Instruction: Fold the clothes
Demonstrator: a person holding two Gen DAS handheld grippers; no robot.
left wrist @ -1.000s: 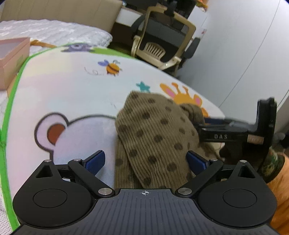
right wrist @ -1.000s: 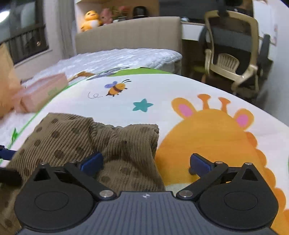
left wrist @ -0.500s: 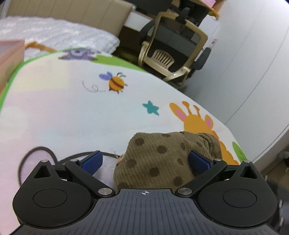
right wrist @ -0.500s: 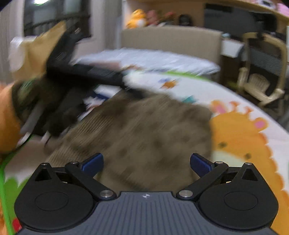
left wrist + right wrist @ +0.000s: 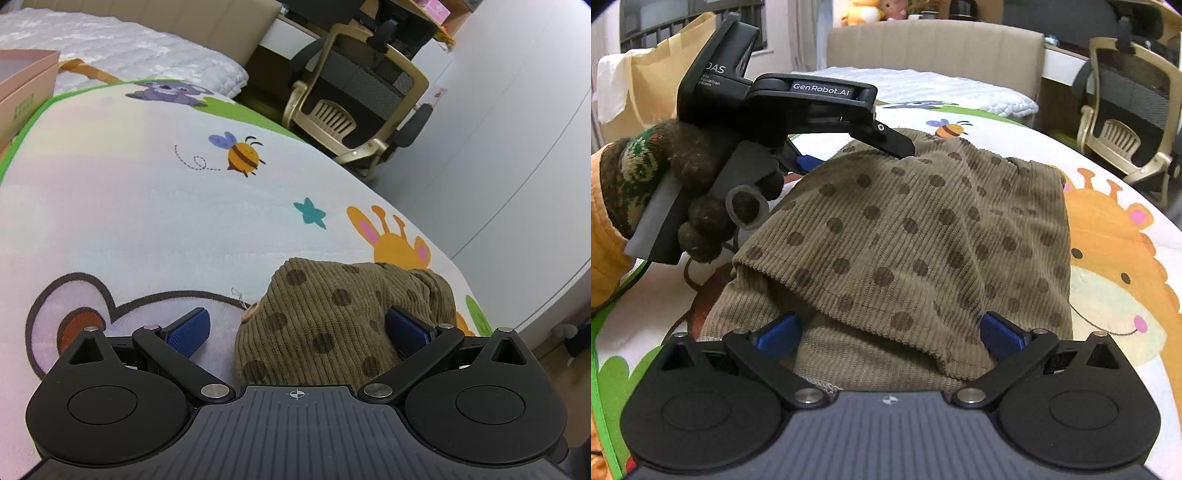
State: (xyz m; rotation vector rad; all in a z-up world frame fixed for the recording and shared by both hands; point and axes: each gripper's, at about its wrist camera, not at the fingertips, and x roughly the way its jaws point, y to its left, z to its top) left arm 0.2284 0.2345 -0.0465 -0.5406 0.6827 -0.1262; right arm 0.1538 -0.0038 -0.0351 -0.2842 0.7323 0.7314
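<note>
Folding garment (image 5: 923, 236) on mat (image 5: 147, 206) mid-fold, both claws, left (image 5: 295, 328) and right (image 5: 890, 332), spread apart; next, likely clamp the near hem.

Cartoon play mat (image 5: 155, 221) is covering the work surface — bee (image 5: 242, 155), teal star (image 5: 310, 213) and orange giraffe (image 5: 1115, 266) are showing. Pink box (image 5: 22, 99) is sitting at its left edge. Gold-framed office chair (image 5: 354, 110) is standing beyond; plush toys (image 5: 864, 11) are resting behind the beige headboard (image 5: 934, 48)
</note>
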